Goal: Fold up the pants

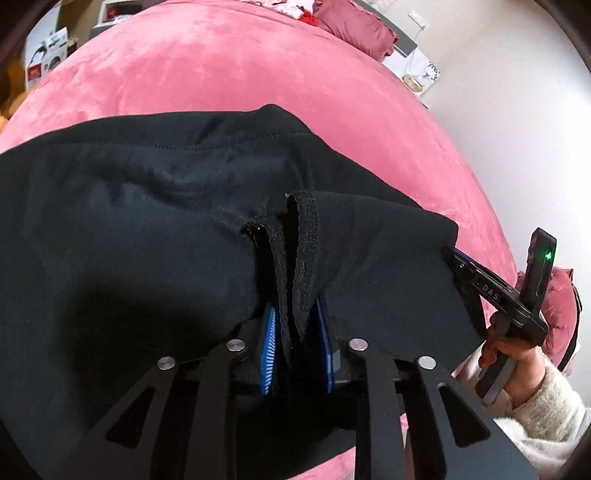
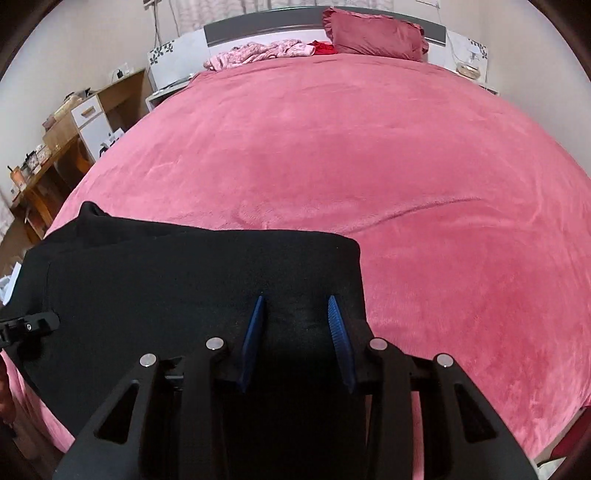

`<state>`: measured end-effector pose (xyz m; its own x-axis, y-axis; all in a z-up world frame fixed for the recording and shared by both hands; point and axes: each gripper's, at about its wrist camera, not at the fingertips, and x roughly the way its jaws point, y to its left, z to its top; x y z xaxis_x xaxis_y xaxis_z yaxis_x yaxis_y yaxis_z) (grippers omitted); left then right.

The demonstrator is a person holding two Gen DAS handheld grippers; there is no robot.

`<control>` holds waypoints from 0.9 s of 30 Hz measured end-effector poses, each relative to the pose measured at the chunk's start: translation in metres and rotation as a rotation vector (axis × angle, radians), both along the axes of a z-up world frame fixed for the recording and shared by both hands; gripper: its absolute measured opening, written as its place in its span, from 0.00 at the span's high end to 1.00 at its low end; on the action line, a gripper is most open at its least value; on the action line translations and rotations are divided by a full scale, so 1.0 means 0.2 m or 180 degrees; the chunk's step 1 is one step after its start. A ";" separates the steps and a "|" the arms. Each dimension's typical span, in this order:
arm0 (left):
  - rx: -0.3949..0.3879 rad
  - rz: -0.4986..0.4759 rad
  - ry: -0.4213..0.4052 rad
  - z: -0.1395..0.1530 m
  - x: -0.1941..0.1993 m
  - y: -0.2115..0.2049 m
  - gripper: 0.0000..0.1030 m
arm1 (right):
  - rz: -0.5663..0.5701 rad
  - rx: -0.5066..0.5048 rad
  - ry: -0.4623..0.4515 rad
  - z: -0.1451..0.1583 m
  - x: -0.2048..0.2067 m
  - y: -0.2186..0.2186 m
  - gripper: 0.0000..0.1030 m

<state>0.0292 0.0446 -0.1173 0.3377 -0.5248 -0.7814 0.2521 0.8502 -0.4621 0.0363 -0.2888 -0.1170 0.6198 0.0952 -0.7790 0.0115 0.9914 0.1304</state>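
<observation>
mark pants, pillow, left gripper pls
pants (image 2: 177, 273): right wrist view, flat top panel of the black fabric.
pillow (image 2: 373, 35): right wrist view, centre of its front face.
left gripper (image 1: 295, 321): left wrist view, fabric edge clamped between the blue pads.

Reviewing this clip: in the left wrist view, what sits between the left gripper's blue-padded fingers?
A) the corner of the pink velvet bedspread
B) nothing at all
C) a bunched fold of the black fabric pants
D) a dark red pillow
C: in the left wrist view, a raw-edged fold of the black fabric pants runs between the left gripper pads, above the pink velvet bedspread.
</observation>
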 end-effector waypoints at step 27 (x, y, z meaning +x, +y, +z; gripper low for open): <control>0.0307 0.2473 0.0003 0.17 -0.40 1.22 0.31 | 0.0308 -0.0050 0.0195 0.04 -0.14 0.16 0.93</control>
<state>-0.0514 0.2881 -0.0832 0.5796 -0.0680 -0.8121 -0.4321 0.8192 -0.3771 0.0080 -0.2569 -0.1090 0.5594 0.1398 -0.8170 -0.0768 0.9902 0.1168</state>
